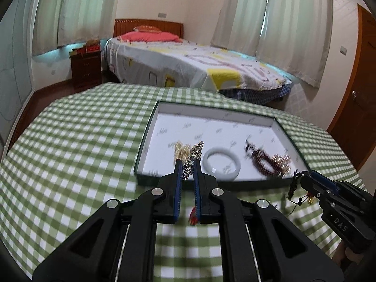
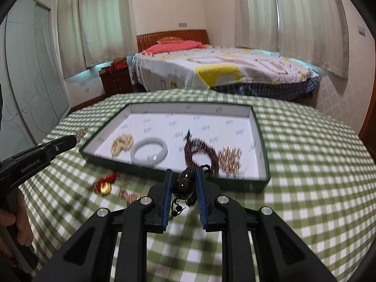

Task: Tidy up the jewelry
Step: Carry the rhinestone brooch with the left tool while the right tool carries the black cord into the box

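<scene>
while both grippers carry a piece, the tray lies just ahead of each. left gripper fingers are pinched on the silver chain, its long axis running forward along the fingers, tip already over the tray's near rim beside the white bangle. right gripper fingers are clamped on the dark bead bracelet, just short of the near rim. gold coin charm sits on the bench in front of the tray. left looks closer to release.
</scene>
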Motion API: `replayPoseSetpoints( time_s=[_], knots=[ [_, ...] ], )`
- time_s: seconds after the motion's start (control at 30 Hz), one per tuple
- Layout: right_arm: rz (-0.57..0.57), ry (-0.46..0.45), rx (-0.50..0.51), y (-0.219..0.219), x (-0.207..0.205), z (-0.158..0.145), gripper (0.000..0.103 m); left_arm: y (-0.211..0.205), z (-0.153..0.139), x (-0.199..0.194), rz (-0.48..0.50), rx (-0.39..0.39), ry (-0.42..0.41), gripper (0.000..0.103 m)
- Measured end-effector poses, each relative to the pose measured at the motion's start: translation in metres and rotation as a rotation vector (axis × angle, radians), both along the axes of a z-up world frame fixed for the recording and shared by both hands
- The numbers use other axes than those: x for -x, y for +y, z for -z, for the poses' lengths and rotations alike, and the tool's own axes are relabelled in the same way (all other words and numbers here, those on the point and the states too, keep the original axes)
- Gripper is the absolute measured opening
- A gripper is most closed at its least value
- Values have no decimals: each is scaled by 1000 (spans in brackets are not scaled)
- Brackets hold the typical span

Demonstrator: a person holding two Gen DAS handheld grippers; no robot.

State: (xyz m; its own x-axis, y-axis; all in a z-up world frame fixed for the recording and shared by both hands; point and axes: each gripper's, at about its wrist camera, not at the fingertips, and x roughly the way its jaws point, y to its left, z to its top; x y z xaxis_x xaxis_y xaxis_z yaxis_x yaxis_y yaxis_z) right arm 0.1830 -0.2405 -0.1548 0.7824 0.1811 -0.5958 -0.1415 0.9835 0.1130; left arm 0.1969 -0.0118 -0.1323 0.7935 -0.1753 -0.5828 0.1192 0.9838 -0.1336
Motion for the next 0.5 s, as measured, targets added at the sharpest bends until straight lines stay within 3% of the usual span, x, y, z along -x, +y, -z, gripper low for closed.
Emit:
replayPoseSetpoints(
  time_s=[0.23,0.5],
  knots=[
    [3,-104,14,-1,-25,-34,20,-14,-23,-28,18,10,-63,10],
    [6,-185,22,-8,-65,-57,20,-34,-30,-80,35,17,-76,10]
  ],
)
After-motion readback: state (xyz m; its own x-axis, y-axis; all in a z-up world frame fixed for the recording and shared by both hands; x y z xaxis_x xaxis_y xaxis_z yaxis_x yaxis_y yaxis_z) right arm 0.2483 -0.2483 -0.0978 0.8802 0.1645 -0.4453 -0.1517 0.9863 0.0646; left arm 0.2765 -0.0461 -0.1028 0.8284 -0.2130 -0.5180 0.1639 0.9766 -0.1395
